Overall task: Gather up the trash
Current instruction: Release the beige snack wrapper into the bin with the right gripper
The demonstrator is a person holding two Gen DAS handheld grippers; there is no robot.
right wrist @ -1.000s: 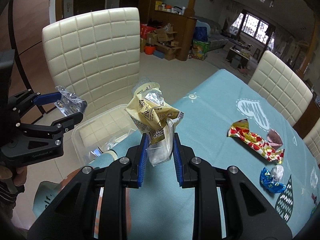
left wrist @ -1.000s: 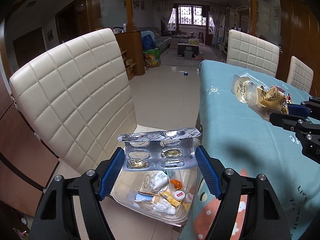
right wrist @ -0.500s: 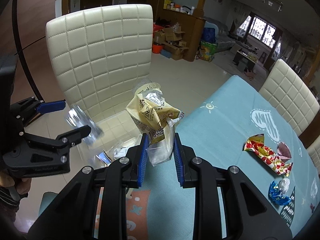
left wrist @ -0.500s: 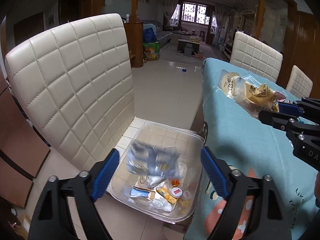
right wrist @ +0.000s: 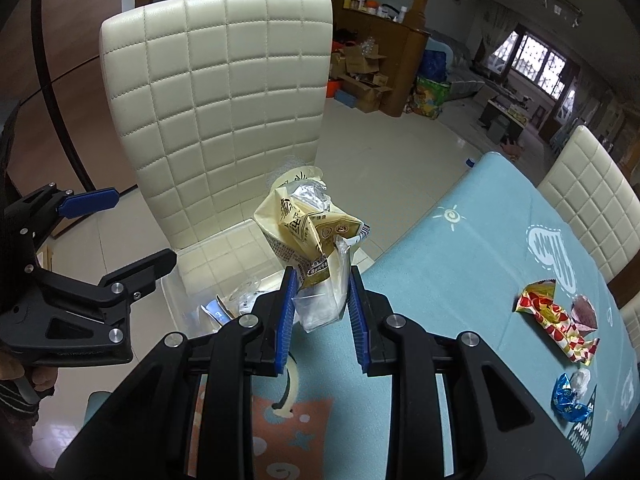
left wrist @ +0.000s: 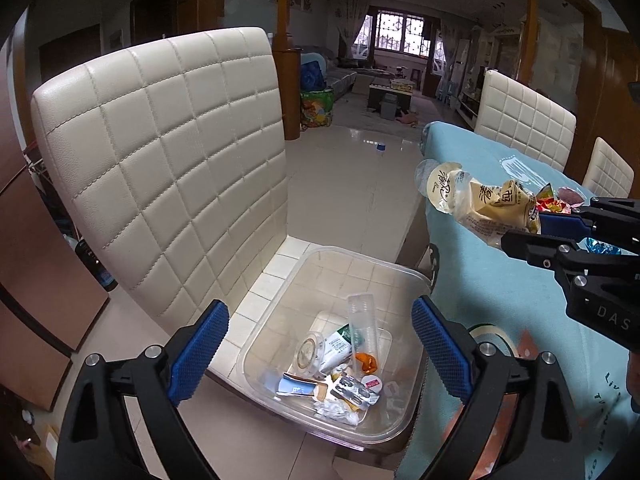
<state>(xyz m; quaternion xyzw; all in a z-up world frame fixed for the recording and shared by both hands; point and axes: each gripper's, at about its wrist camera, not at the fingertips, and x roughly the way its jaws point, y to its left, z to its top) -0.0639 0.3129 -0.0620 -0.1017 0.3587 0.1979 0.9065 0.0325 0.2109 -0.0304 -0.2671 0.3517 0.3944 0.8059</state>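
While the right gripper (right wrist: 322,304) pinches the wrapper (right wrist: 308,236), carry it over the bin (left wrist: 404,276). Release inside the rim. Left gripper (left wrist: 320,344) gapes wide, opening, empty.

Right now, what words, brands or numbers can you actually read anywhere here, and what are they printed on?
"DAS": on the black body of the right hand-held gripper, cut off at the frame edge.
"Liv": on the blue tablecloth, cut off.
Chinese characters on the yellow snack wrapper held by that gripper: too crumpled to read.
Labels on the trash in the clear bin: too small.
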